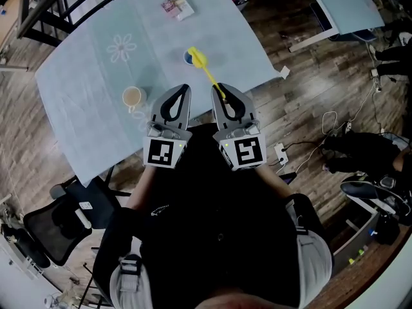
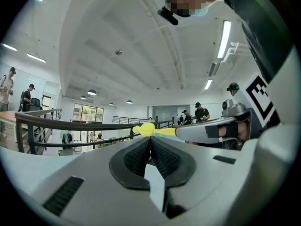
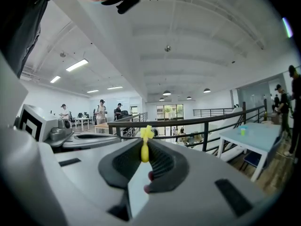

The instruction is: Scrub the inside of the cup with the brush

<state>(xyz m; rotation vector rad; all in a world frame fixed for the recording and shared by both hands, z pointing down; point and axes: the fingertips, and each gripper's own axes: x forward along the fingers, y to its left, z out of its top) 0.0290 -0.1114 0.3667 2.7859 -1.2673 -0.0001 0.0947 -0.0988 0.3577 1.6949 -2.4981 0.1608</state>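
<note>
- Holding the yellow brush by the end of its handle, the right tongs are clamped shut on it. The right gripper view shows the handle pinched between the two ribbed pads, with the brush head sticking out past the tips.
- From above, the brush slants away from the right tongs, out over the near edge of the worktop and toward its middle.
- The brush head overlaps a small blue thing on the worktop. I cannot tell what that thing is, or whether the brush touches it.
- The left tongs are closed tight with nothing between them. In the left gripper view the pads meet along one line right up to the tips.
- Both tongs are held side by side close to the person's chest, just over the near edge of the worktop, and they are apart from each other.
- The cup stands upright on the worktop near its near edge, left of the left tongs and apart from them. It is well apart from the brush head, and its inside looks tan.
- A small packet lies toward the far edge of the worktop.
- A pale flower pattern shows on the light blue cover, toward the left edge.
- A black office chair stands on the wooden floor beside the worktop's near left corner.
</note>
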